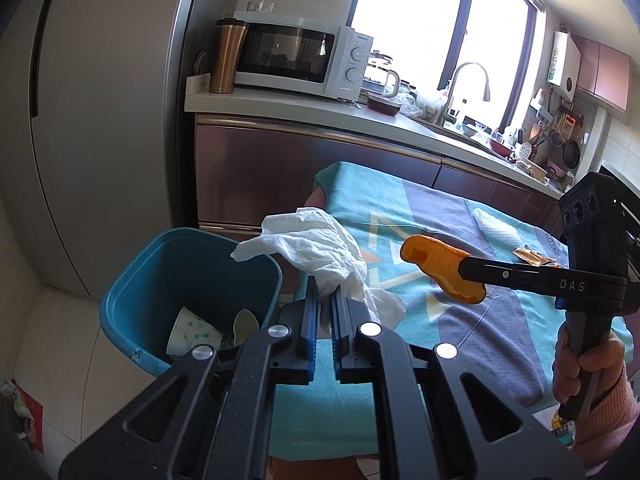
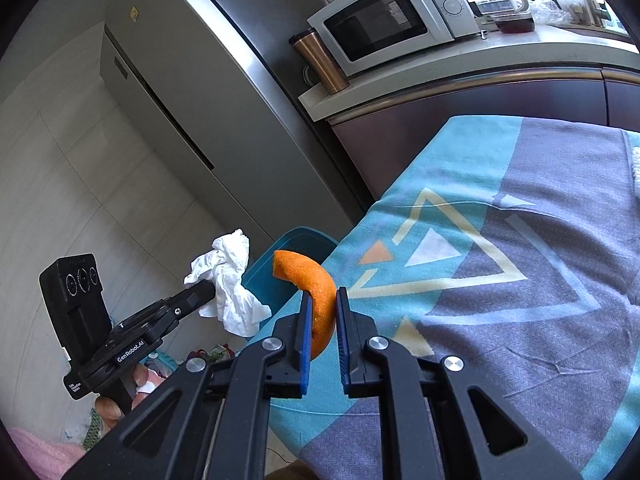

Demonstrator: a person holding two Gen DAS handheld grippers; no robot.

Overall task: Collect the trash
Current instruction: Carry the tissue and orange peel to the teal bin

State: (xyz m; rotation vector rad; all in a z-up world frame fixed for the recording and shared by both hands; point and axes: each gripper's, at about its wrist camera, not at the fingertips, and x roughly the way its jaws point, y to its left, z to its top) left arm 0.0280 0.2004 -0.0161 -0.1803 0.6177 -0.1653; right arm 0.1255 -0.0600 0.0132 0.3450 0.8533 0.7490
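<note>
Blue pads of my left claw (image 1: 327, 300) pinch a crumpled white tissue (image 1: 320, 250), tilted down just above the blue bin's (image 1: 132, 300) rim. Beside the bin, over the tabletop (image 2: 520, 280), my right claw (image 2: 322, 300) grips an orange peel (image 2: 320, 292).

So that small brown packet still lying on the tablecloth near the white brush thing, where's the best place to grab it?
The brown packet lies flat on the tablecloth, so probably come from above, claw tilted, and pinch one of its free edges rather than the flat face. The side away from the white brush looks clearer. Both claws are full now: left with tissue, right with orange peel.
</note>
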